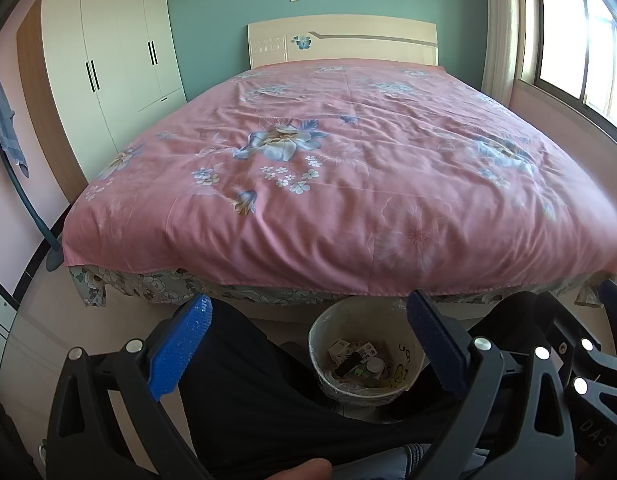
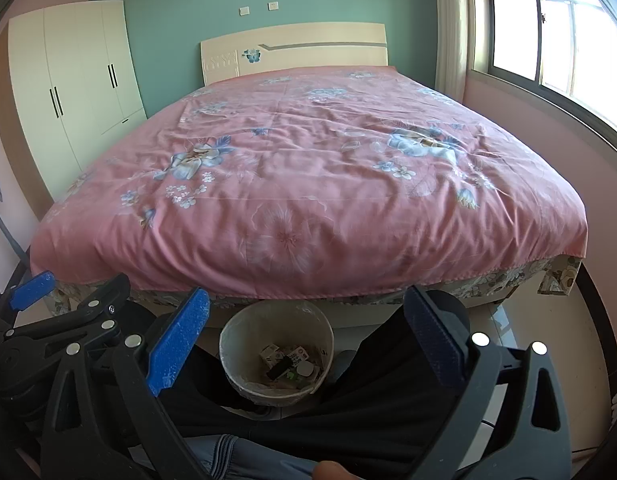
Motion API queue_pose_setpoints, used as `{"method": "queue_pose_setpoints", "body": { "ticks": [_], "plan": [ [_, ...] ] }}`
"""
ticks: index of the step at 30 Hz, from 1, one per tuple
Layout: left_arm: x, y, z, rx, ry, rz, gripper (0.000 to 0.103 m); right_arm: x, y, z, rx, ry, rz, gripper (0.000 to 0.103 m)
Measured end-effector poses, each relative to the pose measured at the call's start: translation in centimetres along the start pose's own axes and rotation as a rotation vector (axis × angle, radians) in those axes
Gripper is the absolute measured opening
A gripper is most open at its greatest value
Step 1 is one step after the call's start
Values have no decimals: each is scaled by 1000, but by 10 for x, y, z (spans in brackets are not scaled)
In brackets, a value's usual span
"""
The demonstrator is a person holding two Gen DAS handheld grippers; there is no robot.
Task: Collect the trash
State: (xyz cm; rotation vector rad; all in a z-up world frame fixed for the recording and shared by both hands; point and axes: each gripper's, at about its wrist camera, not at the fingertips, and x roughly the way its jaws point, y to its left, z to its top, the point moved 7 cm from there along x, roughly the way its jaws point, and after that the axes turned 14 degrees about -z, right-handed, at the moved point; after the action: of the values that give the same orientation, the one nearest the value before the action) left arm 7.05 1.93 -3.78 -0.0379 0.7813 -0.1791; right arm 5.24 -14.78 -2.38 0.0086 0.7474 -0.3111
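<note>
A round pale trash bin [image 1: 320, 334] stands on the floor at the foot of the bed, between the person's dark-trousered legs; it also shows in the right wrist view [image 2: 232, 332]. Several small boxes and wrappers [image 1: 358, 360] lie inside it [image 2: 288, 362]. My left gripper [image 1: 308, 344] is open and empty, held above the bin. My right gripper [image 2: 306, 340] is open and empty too, above the bin. The right gripper shows at the right edge of the left wrist view [image 1: 580, 360], and the left gripper shows at the left edge of the right wrist view [image 2: 32, 292].
A bed with a pink floral cover [image 1: 348, 168] fills the middle of both views [image 2: 308, 168]. A white wardrobe [image 1: 108, 48] stands at the back left. A window [image 2: 568, 40] is on the right wall. A blue cloth [image 1: 6, 120] hangs at far left.
</note>
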Motion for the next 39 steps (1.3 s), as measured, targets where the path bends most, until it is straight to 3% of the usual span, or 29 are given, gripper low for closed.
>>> {"method": "queue_pose_setpoints", "body": {
  "ticks": [39],
  "plan": [
    [1,4,-1,6,6,5,99,2,0,-2,3,4,7,96]
  ]
}}
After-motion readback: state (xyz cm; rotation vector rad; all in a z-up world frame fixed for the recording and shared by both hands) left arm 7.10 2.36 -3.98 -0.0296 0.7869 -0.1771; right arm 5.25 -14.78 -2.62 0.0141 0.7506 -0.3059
